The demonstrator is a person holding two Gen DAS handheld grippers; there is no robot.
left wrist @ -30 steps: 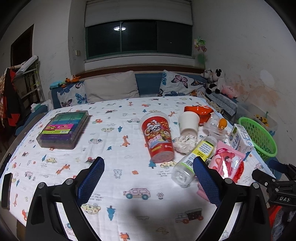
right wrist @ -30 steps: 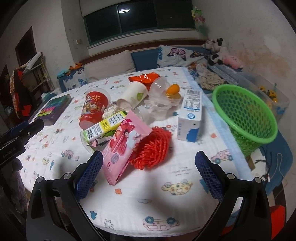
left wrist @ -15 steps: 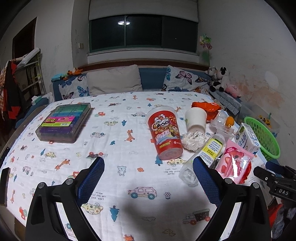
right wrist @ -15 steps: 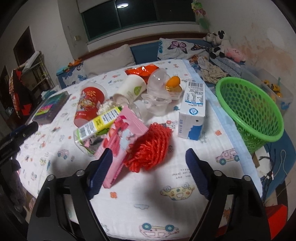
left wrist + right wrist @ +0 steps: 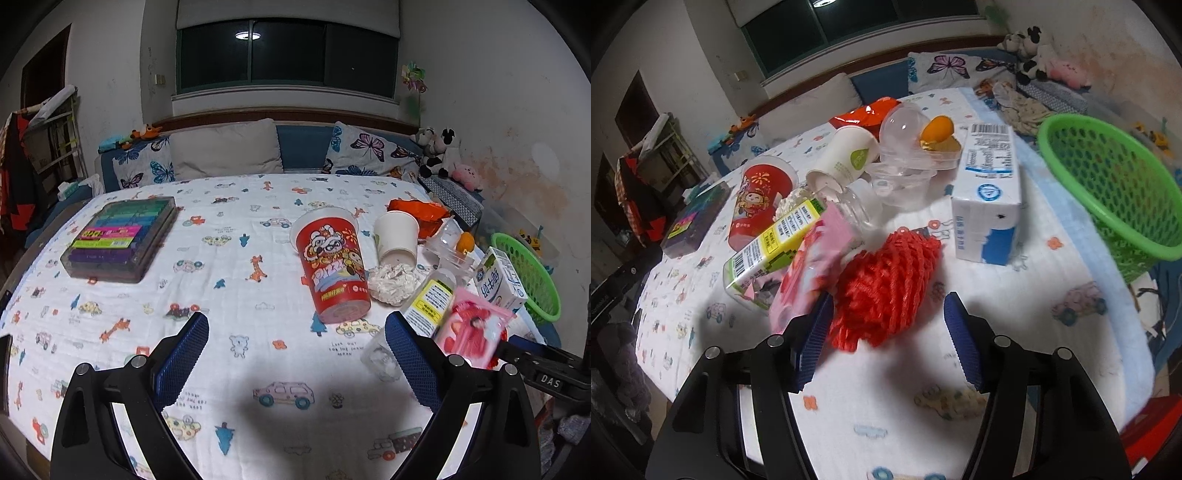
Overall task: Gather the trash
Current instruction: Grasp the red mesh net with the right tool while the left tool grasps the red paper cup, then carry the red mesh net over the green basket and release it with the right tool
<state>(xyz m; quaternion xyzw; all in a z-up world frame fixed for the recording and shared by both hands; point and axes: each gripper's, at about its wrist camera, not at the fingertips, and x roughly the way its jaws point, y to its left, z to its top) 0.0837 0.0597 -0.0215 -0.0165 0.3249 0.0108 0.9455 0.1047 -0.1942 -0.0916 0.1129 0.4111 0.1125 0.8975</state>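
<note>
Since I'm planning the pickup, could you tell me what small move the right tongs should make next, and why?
Probably ease forward and down over the red foam net. The right tongs have just been closing, yet their pads do not press on the net, which lies just ahead, apart from the green basket.

Both wrist views angled down, sharing trash pile point(image 5: 424, 291)

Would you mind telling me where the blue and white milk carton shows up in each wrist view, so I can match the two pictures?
Left wrist view: the milk carton stands at the far right, just in front of the green basket.
Right wrist view: the milk carton sits right of centre, upright beyond the red foam net.
Shared landmark: the green basket, to the carton's right in both views.
</note>
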